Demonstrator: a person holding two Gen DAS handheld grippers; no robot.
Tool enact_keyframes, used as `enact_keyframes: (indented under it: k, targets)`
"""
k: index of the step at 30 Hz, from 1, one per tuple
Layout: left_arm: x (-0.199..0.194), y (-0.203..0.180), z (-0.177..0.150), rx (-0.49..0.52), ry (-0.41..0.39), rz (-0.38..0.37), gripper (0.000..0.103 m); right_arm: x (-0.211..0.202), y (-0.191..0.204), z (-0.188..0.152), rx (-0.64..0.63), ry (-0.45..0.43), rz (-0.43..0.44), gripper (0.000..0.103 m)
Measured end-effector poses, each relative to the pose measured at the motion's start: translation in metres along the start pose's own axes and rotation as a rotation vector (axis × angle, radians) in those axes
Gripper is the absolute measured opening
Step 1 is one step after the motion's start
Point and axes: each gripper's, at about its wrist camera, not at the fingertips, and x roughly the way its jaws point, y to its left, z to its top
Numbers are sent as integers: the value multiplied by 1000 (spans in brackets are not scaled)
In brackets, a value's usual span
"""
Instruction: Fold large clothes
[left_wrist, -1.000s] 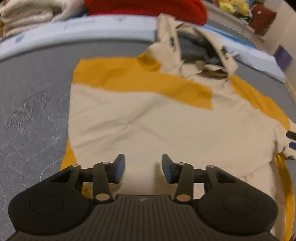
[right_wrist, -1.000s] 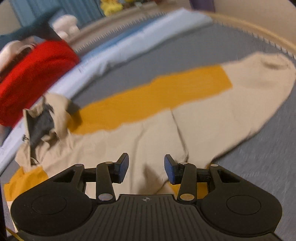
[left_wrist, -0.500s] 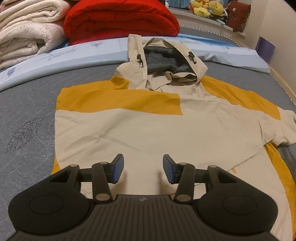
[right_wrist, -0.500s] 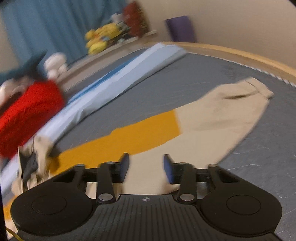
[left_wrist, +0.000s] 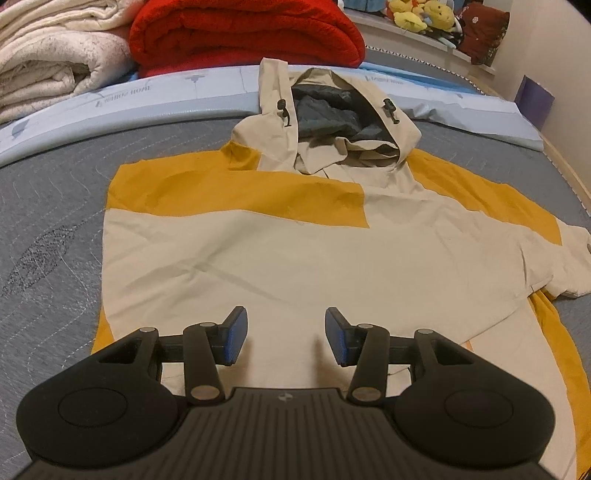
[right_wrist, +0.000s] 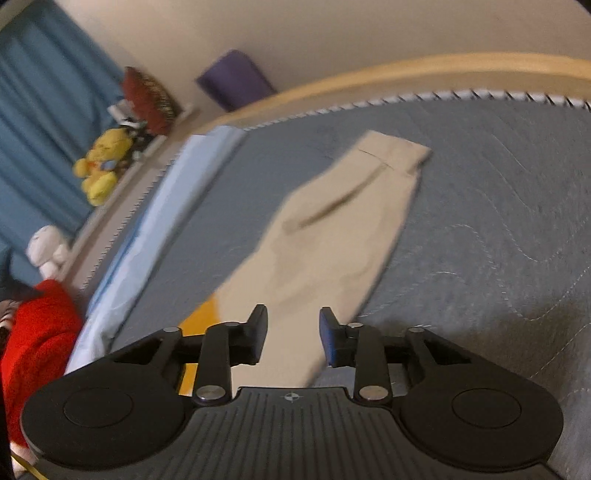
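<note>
A large beige and yellow hooded jacket (left_wrist: 295, 251) lies flat on the grey quilted bed, its hood (left_wrist: 332, 122) at the far end. Its left sleeve is folded across the chest. My left gripper (left_wrist: 282, 336) is open and empty, low over the jacket's lower part. In the right wrist view the jacket's right sleeve (right_wrist: 332, 229) stretches out over the bed, cuff at the far end. My right gripper (right_wrist: 290, 336) is open and empty, just above the near part of that sleeve.
A red blanket (left_wrist: 243, 33) and cream blankets (left_wrist: 55, 55) are stacked beyond a light blue sheet (left_wrist: 147, 99) at the head of the bed. Plush toys (right_wrist: 99, 166) sit on a ledge. The bed's wooden edge (right_wrist: 406, 74) curves beyond the sleeve.
The left gripper has drawn back and tilted up, so the whole jacket shows. The right gripper has swung right, from the jacket's body out along the right sleeve. Both stayed open.
</note>
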Motion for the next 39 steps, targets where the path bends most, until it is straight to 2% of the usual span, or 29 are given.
enact_keyframes:
  k: [7, 11, 14, 19, 30, 31, 32, 33, 39]
  targets:
    - [3, 1, 0, -13, 9, -6, 51, 49, -42, -1, 138, 23, -14, 35]
    - [6, 3, 0, -12, 16, -3, 52, 70, -60, -1, 219, -4, -16, 33]
    - [8, 4, 0, -15, 20, 2, 51, 77, -62, 1, 222, -64, -16, 33]
    - [14, 5, 1, -22, 31, 1, 51, 87, -68, 6, 233, -112, 0, 33]
    - [17, 4, 1, -21, 36, 2, 52, 94, -72, 12, 278, -148, 21, 32]
    - [17, 3, 1, -20, 36, 1, 52, 94, -72, 13, 280, -151, 21, 25]
    - [16, 3, 0, -18, 36, -1, 52, 94, -73, 14, 281, -153, 19, 13]
    - [16, 3, 0, -17, 36, -2, 52, 93, -73, 14, 283, -160, 17, 10]
    - [13, 5, 0, -22, 30, -1, 52, 83, -59, 17, 279, -216, 34, 6]
